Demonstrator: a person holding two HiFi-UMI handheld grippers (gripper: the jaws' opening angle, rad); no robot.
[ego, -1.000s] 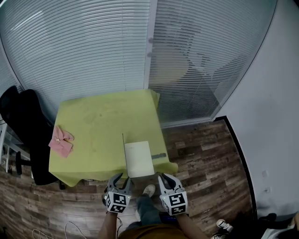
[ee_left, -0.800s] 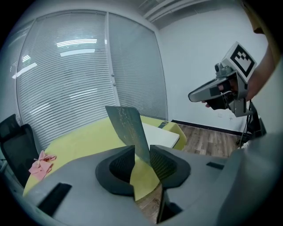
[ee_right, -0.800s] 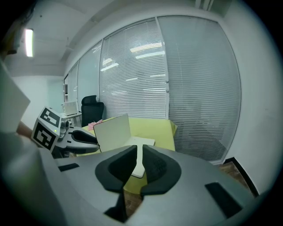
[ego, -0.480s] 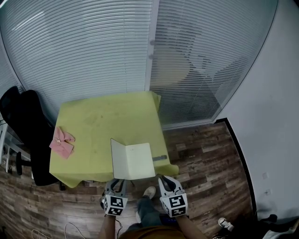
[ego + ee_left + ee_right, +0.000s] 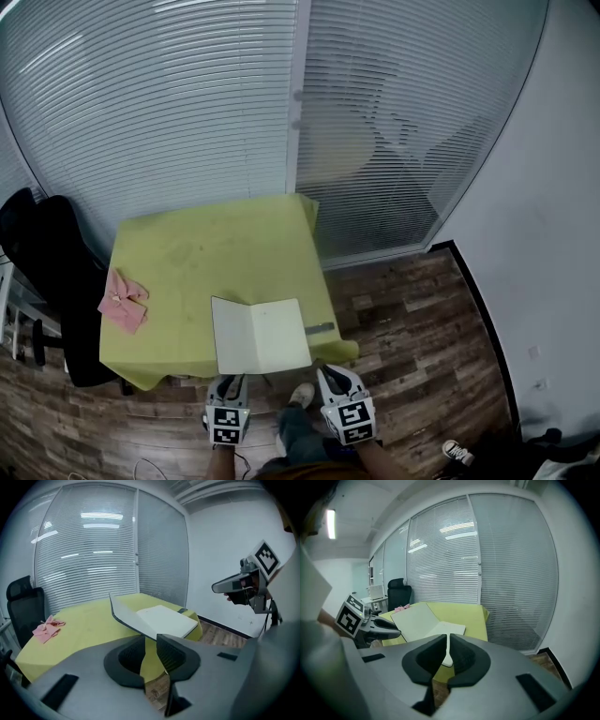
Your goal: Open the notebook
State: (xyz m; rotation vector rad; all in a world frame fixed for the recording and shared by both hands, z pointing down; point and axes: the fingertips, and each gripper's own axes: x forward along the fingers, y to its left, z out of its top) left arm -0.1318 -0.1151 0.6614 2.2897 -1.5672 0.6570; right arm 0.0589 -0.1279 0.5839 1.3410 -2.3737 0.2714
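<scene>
Nearest to me, the left gripper point(image 5: 150, 644) sat at the near edge of the table point(image 5: 216, 244). Its jaws were part-way open with nothing between the pads, and the gap showed only the yellow-green tablecloth and floor point(image 5: 412, 309). The near edge of the cover point(image 5: 232, 336) ran down to just above those tips, and I could not tell whether it leaned on them.

Well apart to the right, the right gripper point(image 5: 447, 641) had its jaws drawn in to a bare slit, gripping nothing. The white near right corner of the notebook point(image 5: 279, 334) showed through the slit, lying below. I judged it was parked there to stop the pages sliding while the left hand dealt with the cover.

The notebook lay at the near right of the table, pages flat, with the cover turned out to the left and raised at a slant. I counted the opening as nearly done. A dark pen-like thing point(image 5: 319, 327) lay just right of it.

Farther left, a pink cloth point(image 5: 123, 300) sat near the table's left edge, with a black chair point(image 5: 47, 253) beyond it. The tablecloth looked smooth and hung over the edges. Behind the table ran glass walls with closed blinds point(image 5: 187, 103), above the wood-plank floor.
</scene>
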